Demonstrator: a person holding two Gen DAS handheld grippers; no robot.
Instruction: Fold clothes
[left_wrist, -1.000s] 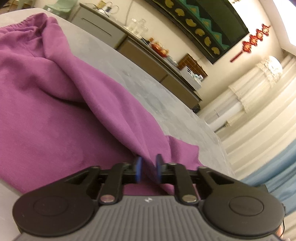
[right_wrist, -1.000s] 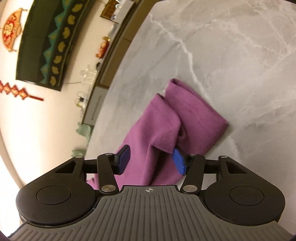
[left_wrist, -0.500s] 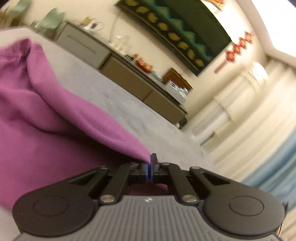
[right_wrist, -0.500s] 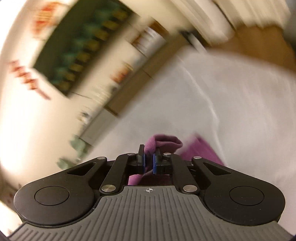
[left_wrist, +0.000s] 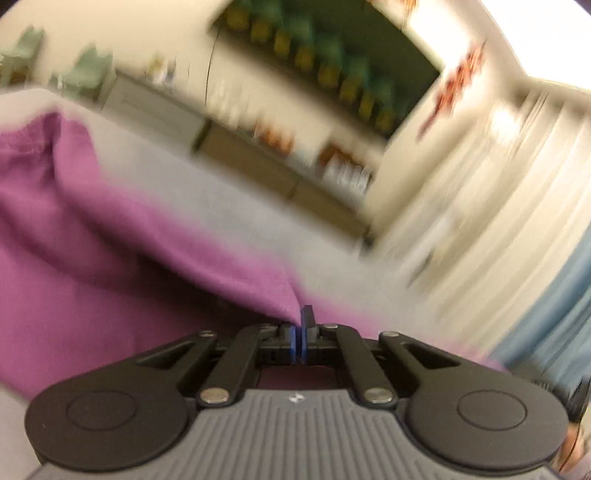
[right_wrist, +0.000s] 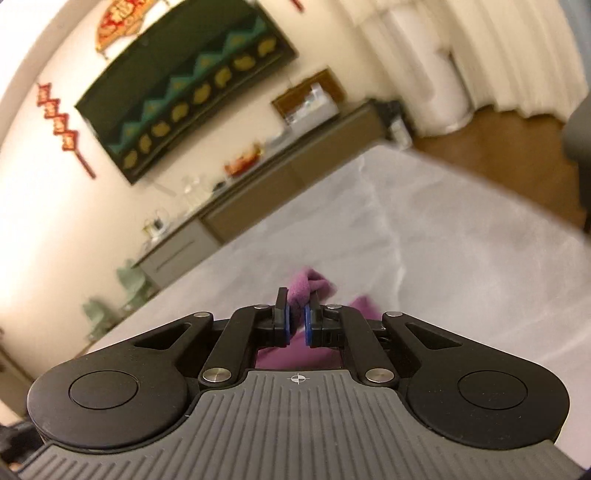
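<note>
1. The left tongs (left_wrist: 300, 334) sit at the bottom centre of the left wrist view, their blue-padded fingers (left_wrist: 306, 316) pressed together on a pinched edge of a purple garment (left_wrist: 92, 266).
2. From that pinch, the purple garment rises as a taut ridge toward the upper left, where a gathered hem shows near the frame edge. The rest of the cloth spreads over the left half of the view, lying on a pale grey marbled desk (left_wrist: 221, 206).
3. The left wrist view is heavily blurred, so fine detail in the cloth cannot be made out.
4. The right tongs (right_wrist: 296, 319) sit at the bottom centre of the right wrist view, nearly closed, with a narrow gap between the blue pads (right_wrist: 284, 325). A bunched fold of the purple garment (right_wrist: 304, 286) is clamped between them and pokes up above the tips.
5. More purple cloth shows below and just right of the right tongs, hanging close to the desk (right_wrist: 424, 251), which is bare beyond it.
6. Behind the desk stands a long low sideboard (right_wrist: 258, 199) against a cream wall, with small items on top. A dark hanging (right_wrist: 184, 85) with teal and yellow shapes is mounted above it.
7. Pale curtains (left_wrist: 498, 206) hang at the right of the left wrist view.
</note>
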